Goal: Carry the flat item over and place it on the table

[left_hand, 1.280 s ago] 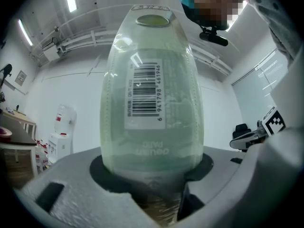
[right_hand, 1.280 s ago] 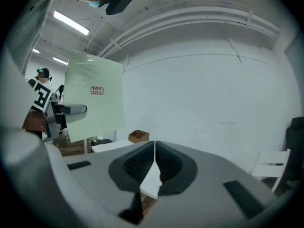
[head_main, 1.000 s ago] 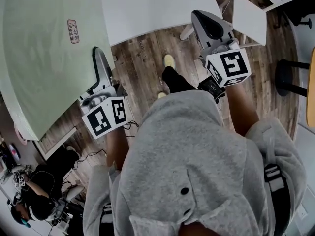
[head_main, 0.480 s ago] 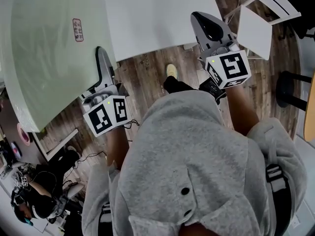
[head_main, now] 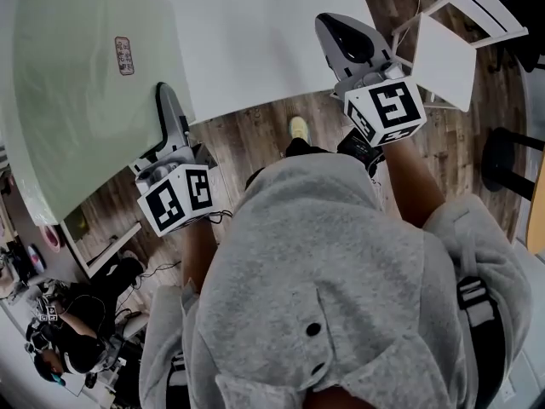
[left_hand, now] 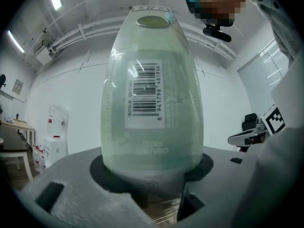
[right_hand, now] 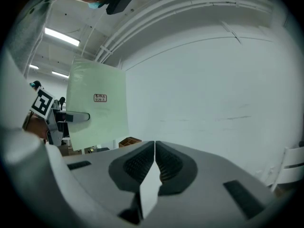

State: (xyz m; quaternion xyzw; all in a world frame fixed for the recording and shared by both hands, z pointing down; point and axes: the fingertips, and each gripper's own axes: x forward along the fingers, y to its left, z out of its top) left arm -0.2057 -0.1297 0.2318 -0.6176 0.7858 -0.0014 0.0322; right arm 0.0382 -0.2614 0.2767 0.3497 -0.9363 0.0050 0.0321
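Left gripper (head_main: 167, 109) first: we see its jaws clamped on the near edge of the pale green flat sheet wrapped in clear film (head_main: 77, 100). In the left gripper view the sheet rises straight out from between the pads, with a white barcode sticker (left_hand: 145, 95) facing the camera. From the head view the sheet spreads across the upper left, a small printed label (head_main: 124, 55) on its top face. Its right edge runs along the left side of the white rectangular table (head_main: 255, 32); we cannot tell whether the two touch. The sheet's near corner hangs over the wood-plank floor (head_main: 247, 135).

Our right gripper (head_main: 336, 32) sits over the near edge of the white table, well apart from the sheet, and its ribbed dark pads are pressed together with nothing gripped. A white chair (head_main: 447, 45) stands just right of it. Below both grippers we see our grey hooded sweatshirt (head_main: 341, 271) and a yellow shoe (head_main: 298, 128) on the floor. Another person (head_main: 68, 339) is at the lower left.
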